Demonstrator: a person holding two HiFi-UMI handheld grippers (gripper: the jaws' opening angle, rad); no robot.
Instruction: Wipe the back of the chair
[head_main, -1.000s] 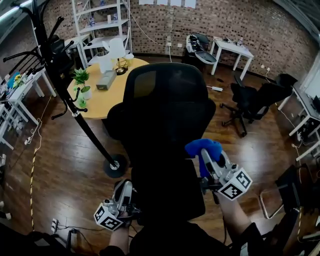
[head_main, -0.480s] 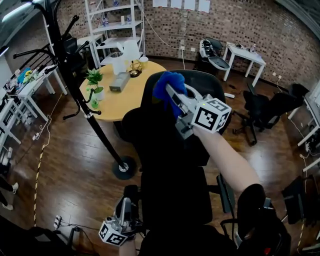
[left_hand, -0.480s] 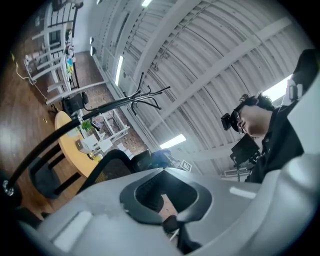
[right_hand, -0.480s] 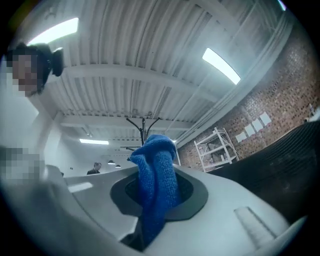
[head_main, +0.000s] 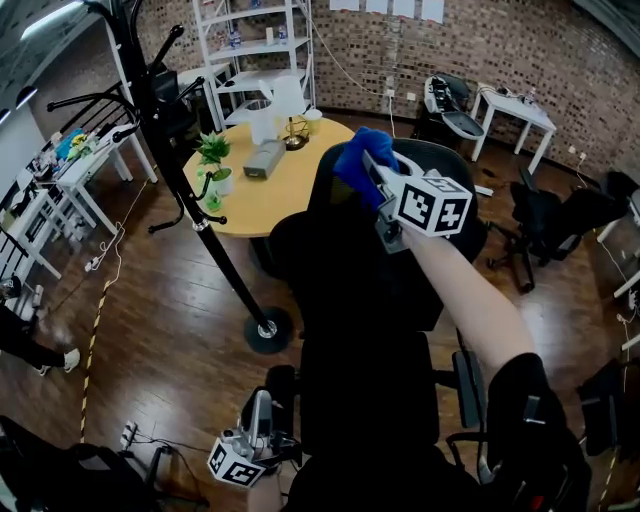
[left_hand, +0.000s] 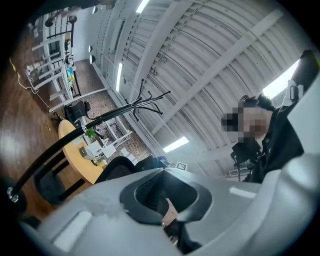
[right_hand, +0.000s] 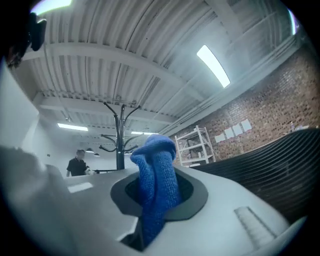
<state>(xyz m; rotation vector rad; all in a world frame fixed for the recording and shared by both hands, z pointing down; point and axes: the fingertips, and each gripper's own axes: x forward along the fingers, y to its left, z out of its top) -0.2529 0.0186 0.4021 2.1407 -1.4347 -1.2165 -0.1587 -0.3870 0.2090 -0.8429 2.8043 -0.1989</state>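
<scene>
A black office chair (head_main: 365, 300) stands right below me, its mesh back (head_main: 340, 230) facing me. My right gripper (head_main: 372, 168) is raised at the top of the chair back, shut on a blue cloth (head_main: 362, 155) that bunches out past the jaws (right_hand: 159, 182). The dark ribbed chair back (right_hand: 280, 165) fills the right of the right gripper view. My left gripper (head_main: 258, 425) hangs low beside the chair's seat at the bottom left, tilted upward; its jaws are together with nothing between them, and the chair back (left_hand: 120, 170) shows beyond them.
A black coat stand (head_main: 190, 190) with a round base (head_main: 268, 330) rises left of the chair. A round yellow table (head_main: 260, 180) with a plant (head_main: 213, 160) and a box sits behind. White shelving (head_main: 255, 50), a second office chair (head_main: 545, 225) and white tables stand around.
My right gripper lifted the blue cloth from beside the chair's seat up to the top of the backrest, then shifted a little. The left gripper stayed low at the bottom left.
</scene>
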